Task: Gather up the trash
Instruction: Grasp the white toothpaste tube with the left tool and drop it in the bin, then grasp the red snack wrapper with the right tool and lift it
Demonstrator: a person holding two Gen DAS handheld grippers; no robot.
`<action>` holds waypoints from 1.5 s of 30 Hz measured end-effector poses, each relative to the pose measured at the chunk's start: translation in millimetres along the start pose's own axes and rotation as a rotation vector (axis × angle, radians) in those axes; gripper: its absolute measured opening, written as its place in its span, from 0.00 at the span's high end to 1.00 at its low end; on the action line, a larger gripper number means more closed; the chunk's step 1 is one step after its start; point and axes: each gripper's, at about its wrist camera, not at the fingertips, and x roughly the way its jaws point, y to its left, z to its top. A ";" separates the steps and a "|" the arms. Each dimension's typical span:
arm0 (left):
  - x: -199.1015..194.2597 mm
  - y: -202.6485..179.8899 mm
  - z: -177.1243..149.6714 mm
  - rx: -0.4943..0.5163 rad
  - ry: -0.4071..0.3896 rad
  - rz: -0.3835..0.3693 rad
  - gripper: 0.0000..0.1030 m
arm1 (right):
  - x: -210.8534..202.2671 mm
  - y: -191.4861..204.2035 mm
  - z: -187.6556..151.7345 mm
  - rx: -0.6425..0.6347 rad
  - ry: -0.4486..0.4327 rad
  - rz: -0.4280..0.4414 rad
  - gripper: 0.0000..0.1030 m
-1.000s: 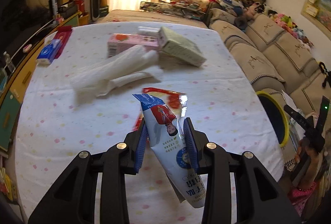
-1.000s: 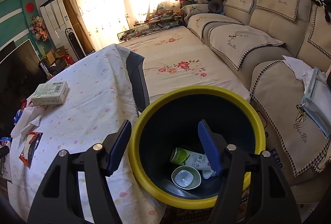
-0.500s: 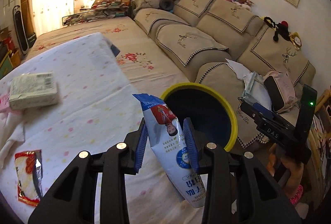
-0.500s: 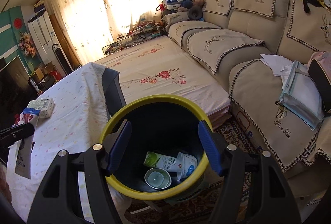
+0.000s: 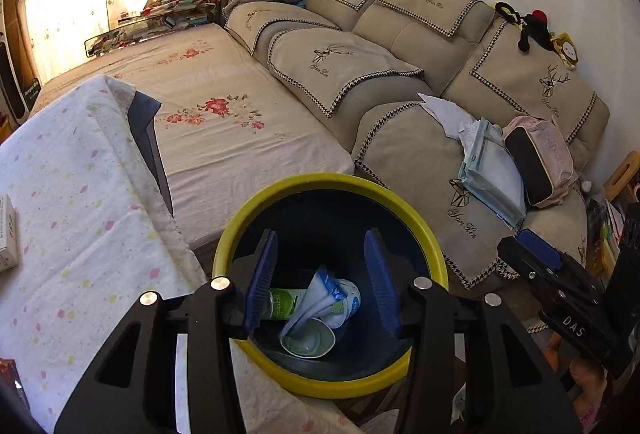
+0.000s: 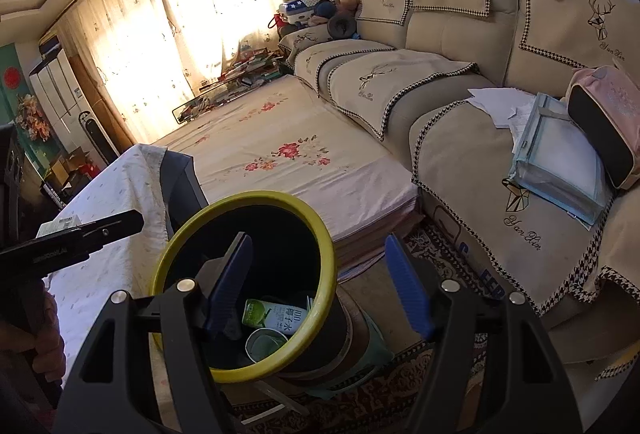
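Blue-white pouch (image 5: pixel 320 298) in yellow-rimmed bin (image 5: pixel 424 230), below left fingers (image 5: pixel 262 274) | both grippers' fingers spread, empty

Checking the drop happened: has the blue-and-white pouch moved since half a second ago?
Yes. It has left the left tongs, now open, and lies down inside the yellow-rimmed bin as the pouch.
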 end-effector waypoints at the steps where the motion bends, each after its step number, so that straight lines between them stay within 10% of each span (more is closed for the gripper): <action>1: -1.2 1.0 0.2 -0.003 -0.003 -0.006 0.55 | 0.0 -1.5 0.0 0.001 0.001 -0.001 0.36; 12: -123.5 75.1 -37.6 -0.071 -0.210 0.067 0.36 | 9.4 45.3 -4.3 -0.070 0.033 0.057 0.35; 24: -271.6 245.9 -131.4 -0.333 -0.437 0.347 0.28 | 10.8 212.5 -37.3 -0.344 0.114 0.291 0.35; 34: -317.3 380.7 -215.0 -0.560 -0.501 0.562 0.28 | -1.8 358.0 -101.2 -0.578 0.202 0.489 0.35; 45: -311.2 394.9 -235.8 -0.649 -0.510 0.622 0.26 | 8.5 444.5 -155.1 -0.747 0.298 0.532 0.31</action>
